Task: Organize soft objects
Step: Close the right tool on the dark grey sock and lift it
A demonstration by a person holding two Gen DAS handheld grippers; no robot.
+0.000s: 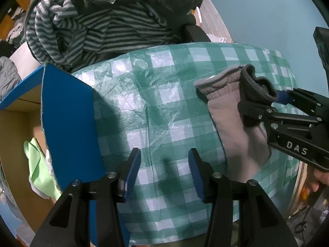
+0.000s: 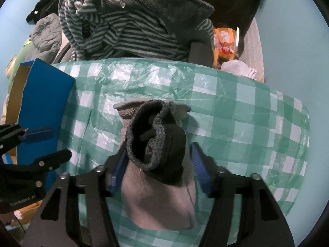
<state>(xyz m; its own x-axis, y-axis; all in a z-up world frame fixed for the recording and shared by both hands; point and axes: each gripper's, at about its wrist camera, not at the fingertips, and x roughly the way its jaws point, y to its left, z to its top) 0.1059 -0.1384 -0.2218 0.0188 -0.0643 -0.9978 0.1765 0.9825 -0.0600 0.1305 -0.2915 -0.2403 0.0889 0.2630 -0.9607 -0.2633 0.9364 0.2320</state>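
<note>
My right gripper has its fingers clamped on a pair of socks, a grey one with a dark one folded over it, held above the checked cloth that covers the table. My left gripper hovers with fingers apart and nothing between them, just beside the blue box at the table's left side. Risk noted: the grip sits on the bundle's middle, with the dark sock's cuff loose on top; I judge a quick swing could shed it or separate the pair. The thin plastic cloth is wrinkled and could snag a low finger and drag. Clearance: the box flap stands upright close to the left gripper, and a heap of striped and fleece clothing crowds the far edge. Open room lies across the table's middle and right.
</note>
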